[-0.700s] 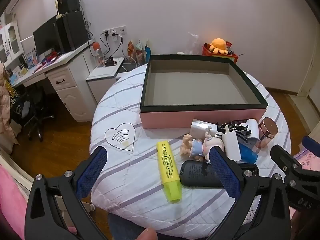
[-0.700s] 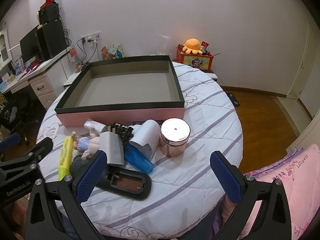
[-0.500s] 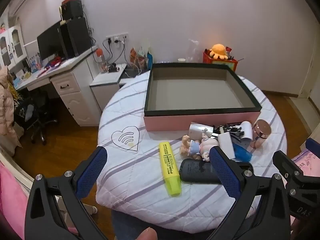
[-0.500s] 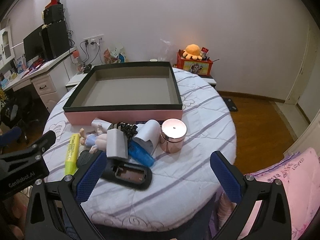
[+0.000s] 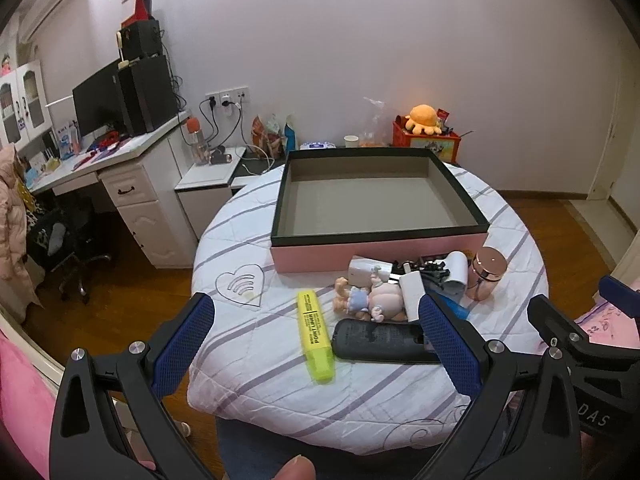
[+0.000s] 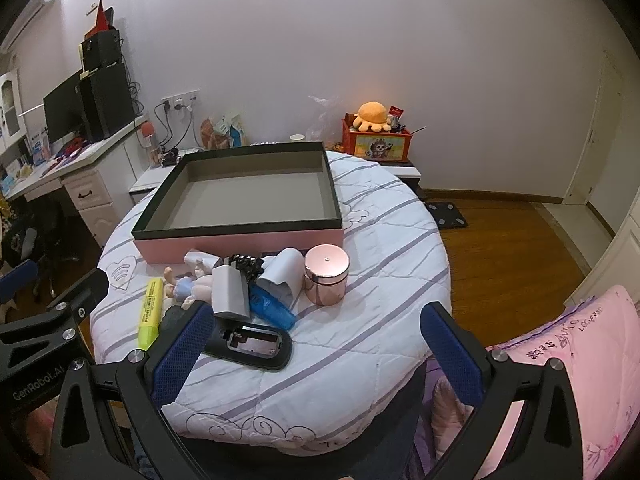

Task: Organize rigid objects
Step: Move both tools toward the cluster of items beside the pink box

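Observation:
A pink box with a dark rim (image 5: 380,246) (image 6: 240,240) stands empty at the back of the round table (image 5: 260,340). In front of it lies a heap: a yellow highlighter (image 5: 315,334) (image 6: 150,312), a small doll (image 5: 368,296) (image 6: 188,286), a black remote (image 5: 380,340) (image 6: 252,342), a white block (image 6: 229,292), a blue item (image 6: 274,308), black clips (image 6: 244,264), a white roll (image 6: 286,270) and a rose-gold jar (image 5: 486,272) (image 6: 326,274). My left gripper (image 5: 316,330) and right gripper (image 6: 316,332) hang open above the table's near edge, holding nothing.
A white desk with a monitor and speakers (image 5: 108,140) stands at the left, with an office chair (image 5: 68,248) beside it. A red toy box with an orange plush (image 6: 376,136) sits behind the table. Pink bedding (image 6: 580,360) lies at the right. A fingertip (image 5: 296,468) shows at the bottom.
Both grippers have drawn back and up from the table, so the box and the heap look smaller and farther. Nothing on the table has moved.

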`<state>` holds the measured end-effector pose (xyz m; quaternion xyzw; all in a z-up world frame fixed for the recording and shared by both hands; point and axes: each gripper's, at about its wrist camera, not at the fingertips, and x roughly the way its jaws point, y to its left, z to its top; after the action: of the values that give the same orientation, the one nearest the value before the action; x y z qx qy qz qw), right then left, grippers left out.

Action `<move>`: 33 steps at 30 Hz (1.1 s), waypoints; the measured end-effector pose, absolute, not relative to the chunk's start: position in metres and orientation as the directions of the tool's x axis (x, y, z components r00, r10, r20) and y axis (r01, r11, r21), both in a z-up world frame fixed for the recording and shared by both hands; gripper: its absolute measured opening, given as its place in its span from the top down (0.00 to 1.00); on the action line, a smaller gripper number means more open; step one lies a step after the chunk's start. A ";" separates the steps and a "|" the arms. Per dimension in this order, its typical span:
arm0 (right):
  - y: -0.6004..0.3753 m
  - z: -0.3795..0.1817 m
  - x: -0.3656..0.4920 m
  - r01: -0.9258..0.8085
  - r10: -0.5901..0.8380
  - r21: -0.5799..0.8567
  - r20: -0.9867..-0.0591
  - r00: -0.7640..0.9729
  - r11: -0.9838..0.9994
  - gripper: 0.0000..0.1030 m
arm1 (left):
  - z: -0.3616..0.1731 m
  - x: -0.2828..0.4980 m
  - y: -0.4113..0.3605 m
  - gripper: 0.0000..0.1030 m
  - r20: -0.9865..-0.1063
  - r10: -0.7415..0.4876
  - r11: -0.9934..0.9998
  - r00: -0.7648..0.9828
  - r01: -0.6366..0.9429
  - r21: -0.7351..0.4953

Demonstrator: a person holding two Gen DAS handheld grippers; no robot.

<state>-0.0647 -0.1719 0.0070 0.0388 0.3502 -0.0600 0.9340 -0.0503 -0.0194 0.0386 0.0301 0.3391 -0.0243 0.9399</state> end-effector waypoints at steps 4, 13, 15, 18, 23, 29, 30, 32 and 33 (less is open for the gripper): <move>-0.179 0.008 -0.066 0.153 -0.095 0.032 -0.658 0.747 0.988 0.00 | 0.040 -0.050 -0.026 0.00 -0.645 -0.037 0.995 0.763 0.085 0.043; -0.194 0.009 -0.068 0.176 -0.119 0.021 -0.654 0.747 0.984 0.00 | 0.035 -0.052 -0.032 0.00 -0.641 -0.030 0.994 0.767 0.093 0.065; -0.192 0.009 -0.067 0.167 -0.115 0.017 -0.655 0.747 0.986 0.00 | 0.035 -0.052 -0.030 0.00 -0.644 -0.032 0.994 0.765 0.089 0.057; -0.189 0.008 -0.067 0.159 -0.111 0.014 -0.657 0.746 0.987 0.00 | 0.032 -0.053 -0.030 0.00 -0.645 -0.014 0.993 0.764 0.087 0.081; -0.190 0.008 -0.067 0.161 -0.112 0.016 -0.655 0.747 0.987 0.00 | 0.029 -0.053 -0.028 0.00 -0.649 0.003 0.992 0.761 0.079 0.098; -0.191 0.008 -0.067 0.161 -0.110 0.017 -0.656 0.746 0.987 0.00 | 0.028 -0.055 -0.027 0.00 -0.646 0.009 0.990 0.763 0.084 0.113; -0.191 0.008 -0.066 0.160 -0.109 0.017 -0.657 0.746 0.987 0.00 | 0.028 -0.055 -0.027 0.00 -0.647 0.009 0.990 0.762 0.083 0.112; -0.189 0.007 -0.066 0.156 -0.107 0.016 -0.657 0.746 0.988 0.00 | 0.028 -0.056 -0.027 0.00 -0.649 0.008 0.991 0.761 0.080 0.105; -0.188 0.007 -0.066 0.153 -0.104 0.017 -0.657 0.746 0.988 0.00 | 0.027 -0.056 -0.026 0.00 -0.648 0.010 0.991 0.762 0.078 0.108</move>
<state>-0.0657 -0.1883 0.0066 0.0349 0.3494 -0.0688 0.9338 -0.0564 -0.0260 0.0274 0.0641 0.3448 -0.0181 0.9363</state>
